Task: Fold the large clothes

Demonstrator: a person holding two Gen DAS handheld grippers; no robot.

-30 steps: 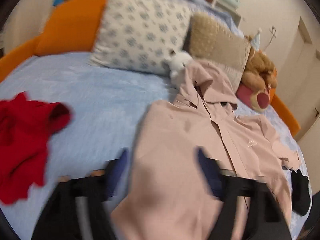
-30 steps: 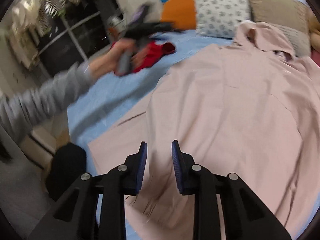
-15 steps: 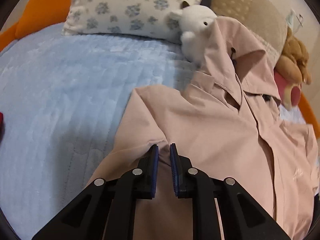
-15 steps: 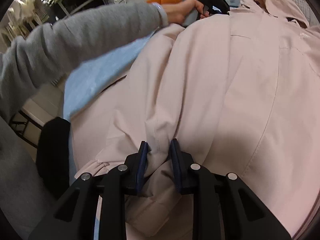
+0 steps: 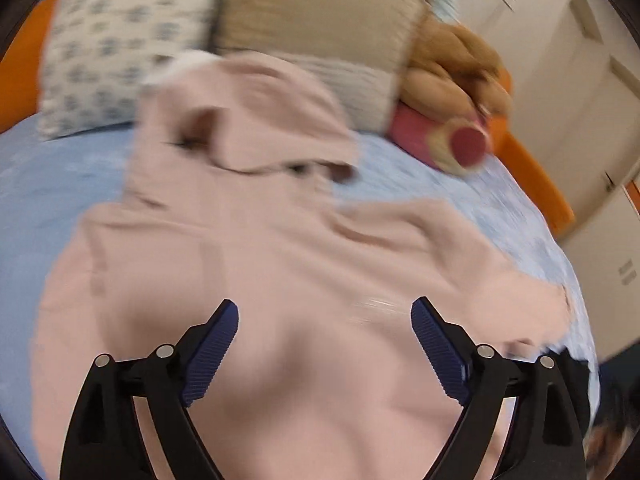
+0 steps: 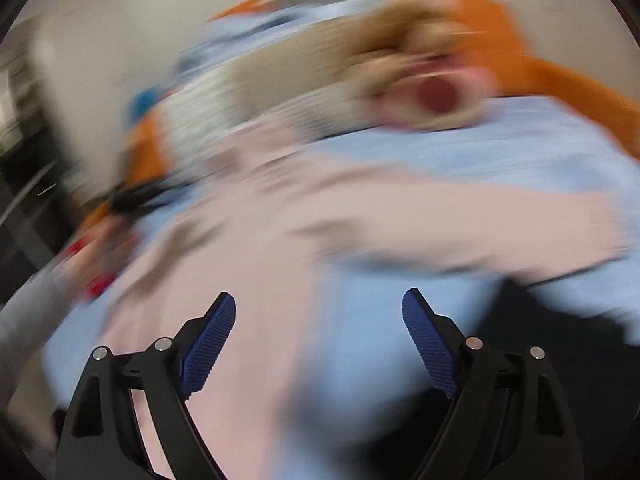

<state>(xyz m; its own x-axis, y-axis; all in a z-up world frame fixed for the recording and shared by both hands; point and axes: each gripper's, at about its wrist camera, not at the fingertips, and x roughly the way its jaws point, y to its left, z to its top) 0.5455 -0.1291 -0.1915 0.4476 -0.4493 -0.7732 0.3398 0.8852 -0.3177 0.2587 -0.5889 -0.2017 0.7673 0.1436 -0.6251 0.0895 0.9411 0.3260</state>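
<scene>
L wrist view: your left gripper [image 5: 325, 342] is wide open, nothing between the pads, just hovering over the pink jacket [image 5: 280, 280]. Half a sec ago it was pinched on the fabric near the left shoulder seam; jaws have just been opening, so that's a release. The jacket's left side now lies folded in over the body, with a sleeve [image 5: 460, 248] strung out toward frame right. Hood [image 5: 256, 108] sits up against the beige pillow [image 5: 320, 40], by the patterned pillow [image 5: 120, 44]. Jacket lies on the blue bed [image 5: 36, 184], roughly mid-bed. My read: first side fold is down, other side + sleeve still to do.

R wrist view: heavy blur. Right gripper [image 6: 319, 336] is also spread wide and empty, jaws just been opening too; it was clamped on the hem edge half a sec ago. Below it I see part jacket [image 6: 248, 280], part bare bed sheet [image 6: 520, 140].

Cross-view: only the R cam shows your left hand [image 6: 100, 236] and grey sleeve [image 6: 28, 312] at frame left, plus something red near it, too smeared to ID. It also shows the long sleeve [image 6: 480, 216] running right over the sheet. Only the L cam gives a usable look at hood and fold lay. Plush bear [image 5: 452, 80] shows in both, well clear of the jacket body.
</scene>
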